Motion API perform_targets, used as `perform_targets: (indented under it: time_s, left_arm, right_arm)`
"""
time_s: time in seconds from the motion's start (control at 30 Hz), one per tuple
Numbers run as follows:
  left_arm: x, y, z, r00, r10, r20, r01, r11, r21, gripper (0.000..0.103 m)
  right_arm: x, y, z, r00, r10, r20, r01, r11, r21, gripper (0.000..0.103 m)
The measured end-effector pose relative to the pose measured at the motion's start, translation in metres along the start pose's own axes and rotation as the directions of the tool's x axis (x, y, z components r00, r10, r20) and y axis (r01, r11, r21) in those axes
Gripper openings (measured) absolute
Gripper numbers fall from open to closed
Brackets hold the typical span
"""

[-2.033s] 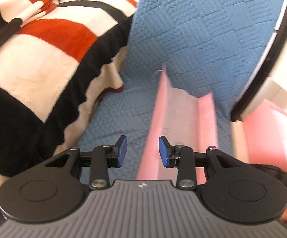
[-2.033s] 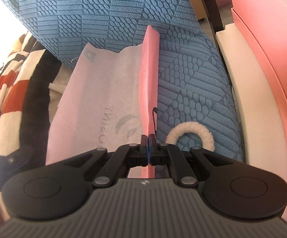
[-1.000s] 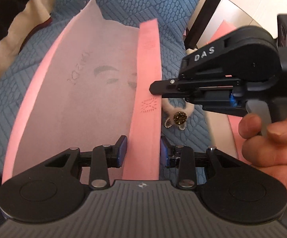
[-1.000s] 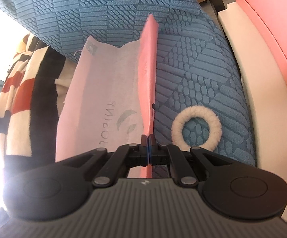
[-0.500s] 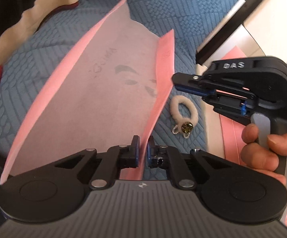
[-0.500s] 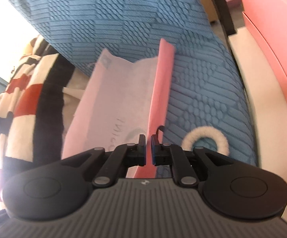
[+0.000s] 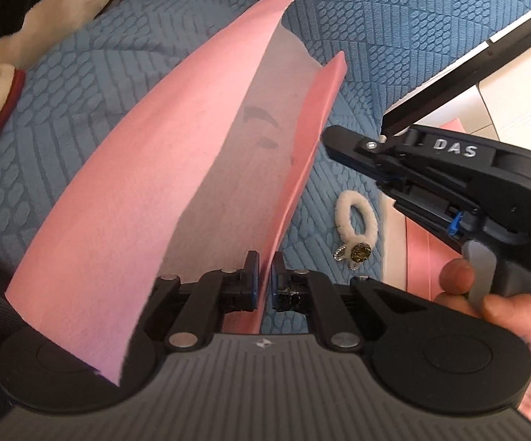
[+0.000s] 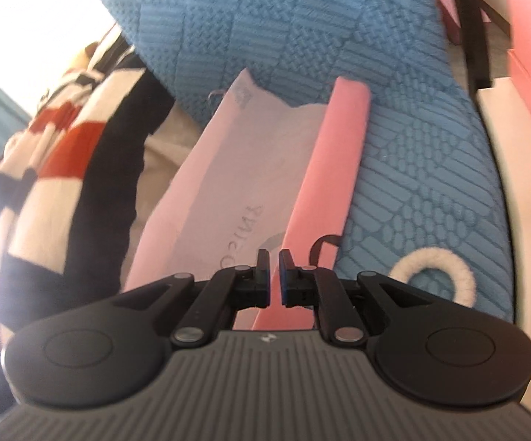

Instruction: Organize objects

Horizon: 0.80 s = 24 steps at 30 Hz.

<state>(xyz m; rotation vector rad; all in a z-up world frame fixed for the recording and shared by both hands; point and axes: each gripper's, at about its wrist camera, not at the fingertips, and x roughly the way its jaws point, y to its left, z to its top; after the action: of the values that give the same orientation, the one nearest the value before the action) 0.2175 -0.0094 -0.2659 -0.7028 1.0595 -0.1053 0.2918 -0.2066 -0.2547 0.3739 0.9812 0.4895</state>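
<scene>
The left gripper [image 7: 262, 275] clamps the pink bag [image 7: 148, 183] rim, propping it open; the right gripper [image 8: 273, 279], slightly apart, holds nothing.

Bedroom: blue quilted bedspread [image 7: 394, 18] (striped blanket [image 8: 63, 154] alongside).

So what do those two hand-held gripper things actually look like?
Each is matte black plastic. The left gripper has two slim fingers tipped with blue pads, silver pivot screws, round black discs either side and a ribbed grey deck. The right gripper looks the same; from the side its body reads DAS in pale letters, with a grey trigger under a bare hand.
</scene>
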Motion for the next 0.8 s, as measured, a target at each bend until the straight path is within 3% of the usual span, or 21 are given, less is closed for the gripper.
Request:
perform_targets:
  time_s: [0.47,0.8]
  left_arm:
    - [-0.007,0.010,0.013,1.000,-0.005,0.004,0.005,1.000,-0.029,0.009]
    - [-0.034,0.000,0.021,0.995,0.003,0.101,-0.011,0.997,0.075,0.009]
  right_arm:
    - [0.036,0.007,-0.009,0.995,-0.037,-0.092,0.034,0.999,-0.043,0.009]
    - [0.041,0.005,-0.008,0.993,-0.043,-0.108,0.039,0.998,-0.041,0.004]
